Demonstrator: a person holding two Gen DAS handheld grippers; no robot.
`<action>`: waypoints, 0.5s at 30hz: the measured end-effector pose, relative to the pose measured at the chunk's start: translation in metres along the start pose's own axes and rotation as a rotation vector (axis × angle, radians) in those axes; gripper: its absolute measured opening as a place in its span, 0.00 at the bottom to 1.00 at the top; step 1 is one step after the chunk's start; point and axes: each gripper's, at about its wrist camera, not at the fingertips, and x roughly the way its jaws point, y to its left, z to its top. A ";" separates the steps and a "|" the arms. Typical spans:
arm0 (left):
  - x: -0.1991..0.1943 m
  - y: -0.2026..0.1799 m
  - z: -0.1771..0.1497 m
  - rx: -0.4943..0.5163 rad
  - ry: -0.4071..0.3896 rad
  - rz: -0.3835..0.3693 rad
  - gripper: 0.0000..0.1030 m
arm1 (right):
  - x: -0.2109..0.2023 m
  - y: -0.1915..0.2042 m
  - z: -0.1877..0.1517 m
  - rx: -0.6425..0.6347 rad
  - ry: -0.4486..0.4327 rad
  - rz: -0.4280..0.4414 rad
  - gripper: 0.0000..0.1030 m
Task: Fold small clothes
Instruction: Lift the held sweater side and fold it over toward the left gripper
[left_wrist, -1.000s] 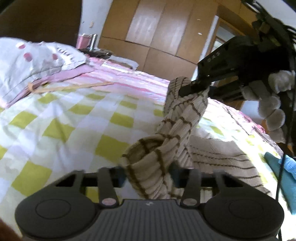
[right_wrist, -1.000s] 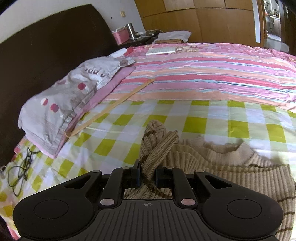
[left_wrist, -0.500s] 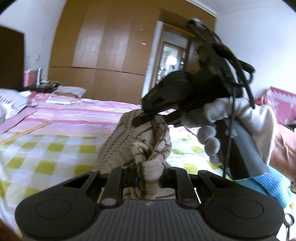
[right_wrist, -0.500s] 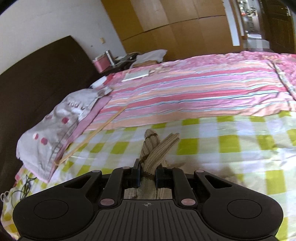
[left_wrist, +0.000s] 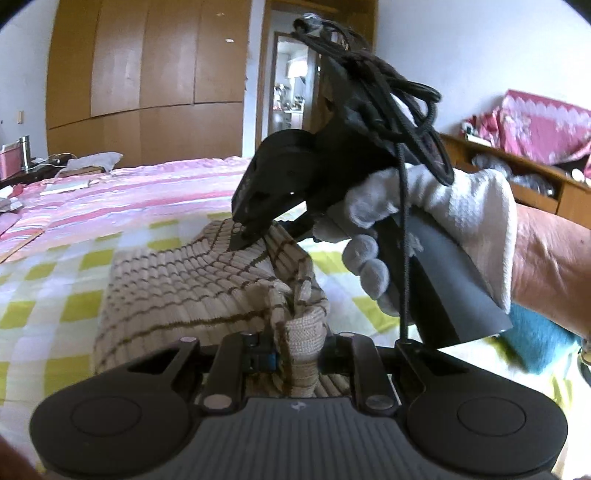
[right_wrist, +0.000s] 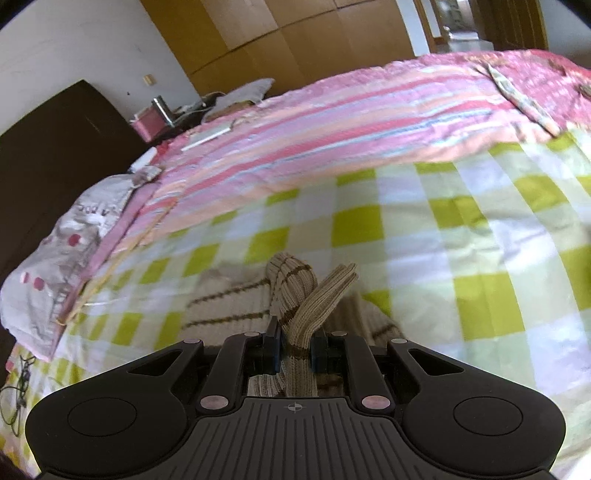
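A beige knit sweater with brown stripes hangs bunched between my two grippers above the bed. My left gripper is shut on a thick fold of its edge, which fills the gap between the pads. In the left wrist view my right gripper, held by a white-gloved hand, bites the cloth's upper corner just ahead. In the right wrist view my right gripper is shut on a ribbed fold of the sweater, whose ends stick up past the fingers. The rest of the garment lies below on the sheet.
The bed has a yellow-green checked sheet and a pink striped quilt beyond it. A spotted pillow and a dark headboard lie to the left. A teal cloth sits at the right. Wooden wardrobes stand behind.
Both grippers have carried the sweater sideways across the bed and rolled. The left jaws have tightened on the fold. The right gripper and gloved hand now loom close before the left camera.
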 end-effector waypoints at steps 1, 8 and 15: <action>0.003 -0.003 -0.001 0.005 0.005 0.001 0.23 | 0.002 -0.004 -0.002 0.005 0.001 0.000 0.13; 0.014 -0.010 -0.009 0.039 0.029 0.004 0.23 | 0.015 -0.020 -0.013 0.009 0.008 -0.009 0.13; 0.010 -0.021 -0.013 0.075 0.034 0.004 0.25 | 0.015 -0.026 -0.017 0.008 0.002 0.006 0.16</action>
